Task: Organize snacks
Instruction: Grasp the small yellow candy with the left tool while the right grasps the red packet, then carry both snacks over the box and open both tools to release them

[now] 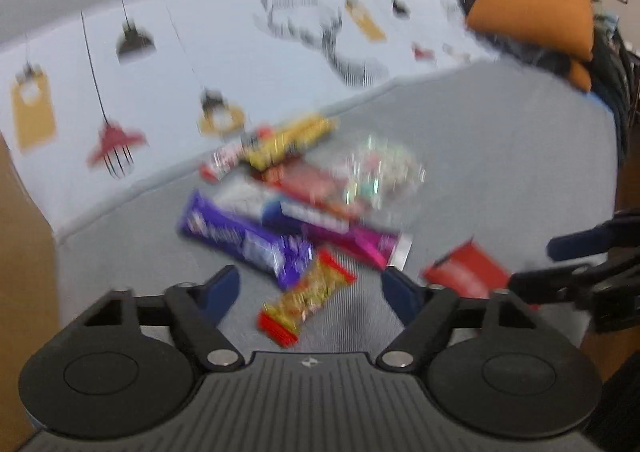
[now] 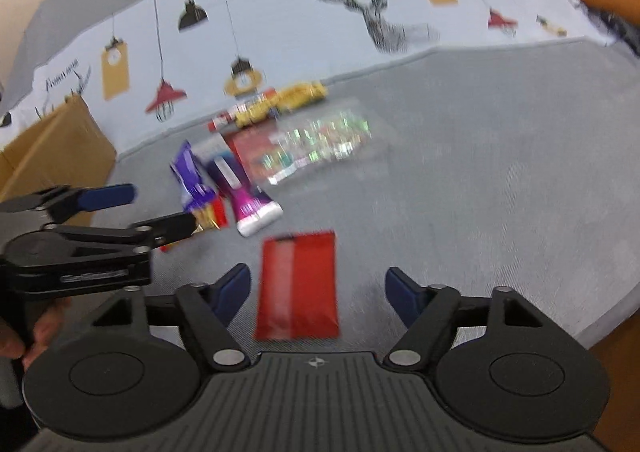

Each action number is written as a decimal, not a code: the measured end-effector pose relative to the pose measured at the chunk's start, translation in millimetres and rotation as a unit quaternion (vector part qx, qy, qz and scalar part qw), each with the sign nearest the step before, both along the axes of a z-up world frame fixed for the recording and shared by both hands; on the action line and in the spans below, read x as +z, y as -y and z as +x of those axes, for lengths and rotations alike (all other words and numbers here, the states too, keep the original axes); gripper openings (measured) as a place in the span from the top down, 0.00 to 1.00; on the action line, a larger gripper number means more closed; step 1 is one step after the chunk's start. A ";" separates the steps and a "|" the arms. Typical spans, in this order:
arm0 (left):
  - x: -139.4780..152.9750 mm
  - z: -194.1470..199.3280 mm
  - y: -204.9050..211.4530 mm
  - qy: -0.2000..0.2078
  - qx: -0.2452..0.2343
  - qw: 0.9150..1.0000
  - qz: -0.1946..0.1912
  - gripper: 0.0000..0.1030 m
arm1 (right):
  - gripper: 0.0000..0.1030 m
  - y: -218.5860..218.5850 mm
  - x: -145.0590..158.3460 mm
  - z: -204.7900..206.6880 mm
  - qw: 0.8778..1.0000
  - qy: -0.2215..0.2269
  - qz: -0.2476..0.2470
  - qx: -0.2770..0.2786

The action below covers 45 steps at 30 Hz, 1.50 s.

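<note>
Both views blurred; wrapper text unreadable. Your left tongs (image 1: 310,286) are spread wide, nothing held, with the red-and-yellow snack bar (image 1: 306,298) lying on the grey surface (image 2: 500,172) between the fingers. Your right tongs (image 2: 318,288) are likewise wide open and empty, framing the flat red packet (image 2: 298,286). The other snacks, among them a purple chocolate bar (image 1: 244,238) and a clear bag of sweets (image 2: 320,138), sit heaped just beyond. A cardboard box (image 2: 60,144) stands at the left. Judged step: approach before first pick. Next: lower each pair until its fingers straddle the wrapper's edges, then close; thin flat foil may slip.
</note>
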<state>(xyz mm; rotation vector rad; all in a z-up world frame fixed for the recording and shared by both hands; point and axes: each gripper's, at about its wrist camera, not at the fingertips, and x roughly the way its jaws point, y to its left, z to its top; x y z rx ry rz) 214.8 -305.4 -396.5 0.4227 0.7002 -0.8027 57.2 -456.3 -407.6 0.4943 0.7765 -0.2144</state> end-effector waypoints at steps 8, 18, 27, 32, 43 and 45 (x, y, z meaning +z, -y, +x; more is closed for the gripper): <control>-22.9 11.1 -2.6 -0.016 0.016 1.000 -0.020 0.40 | 0.27 -2.5 -11.5 18.3 0.999 -0.013 0.008 0.029; -3.3 -5.2 -18.0 -0.049 0.053 0.997 0.019 0.76 | 0.31 -43.2 -14.4 32.6 0.987 -0.039 -0.123 0.099; -4.7 0.0 -15.8 -0.053 0.060 0.997 0.020 0.52 | 0.55 -39.4 -1.9 21.9 0.990 -0.020 -0.114 0.084; -3.8 -1.9 -14.9 -0.045 0.057 0.997 0.029 0.77 | 0.55 -34.2 -0.9 20.7 0.992 -0.014 -0.096 0.078; 30.0 -13.4 -41.6 -0.072 0.103 0.992 0.013 0.80 | 0.55 -25.9 33.2 25.7 0.998 0.032 -0.034 0.044; 49.0 -18.7 -51.1 -0.064 0.111 0.992 0.004 0.80 | 0.55 -32.7 45.6 25.6 0.998 0.042 -0.029 0.047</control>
